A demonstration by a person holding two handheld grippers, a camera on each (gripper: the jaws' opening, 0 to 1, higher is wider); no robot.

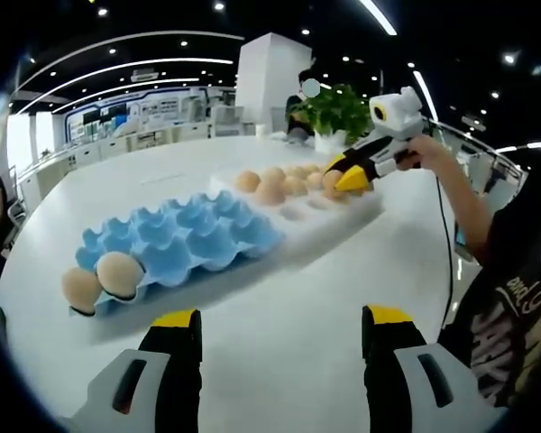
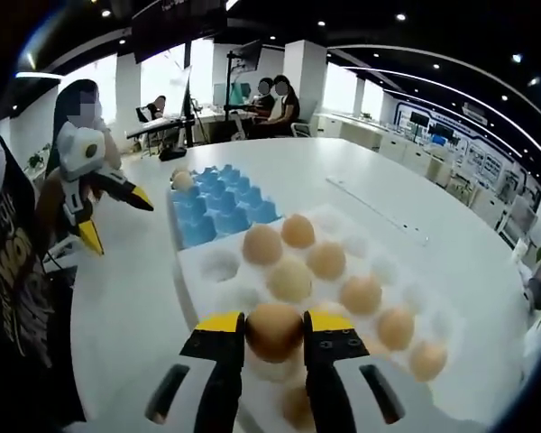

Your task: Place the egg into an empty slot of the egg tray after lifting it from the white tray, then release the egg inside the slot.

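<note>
Gripping egg (image 2: 273, 331) — right tongs (image 2: 273, 327) over white tray (image 2: 207, 263)

The right claw (image 2: 272, 336) hides the lower part of the egg (image 2: 273, 330) and the white tray (image 2: 218, 268) beneath.

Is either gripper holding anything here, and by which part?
The right gripper holds an egg by its two sides, above the white tray. The left gripper is open and holds nothing.

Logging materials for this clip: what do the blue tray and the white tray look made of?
Blue tray: likely moulded pulp or thin plastic; matte, no glare, soft-edged cups. White tray: looks like smooth plastic or foam with rounded hollows; blur leaves it open.
</note>
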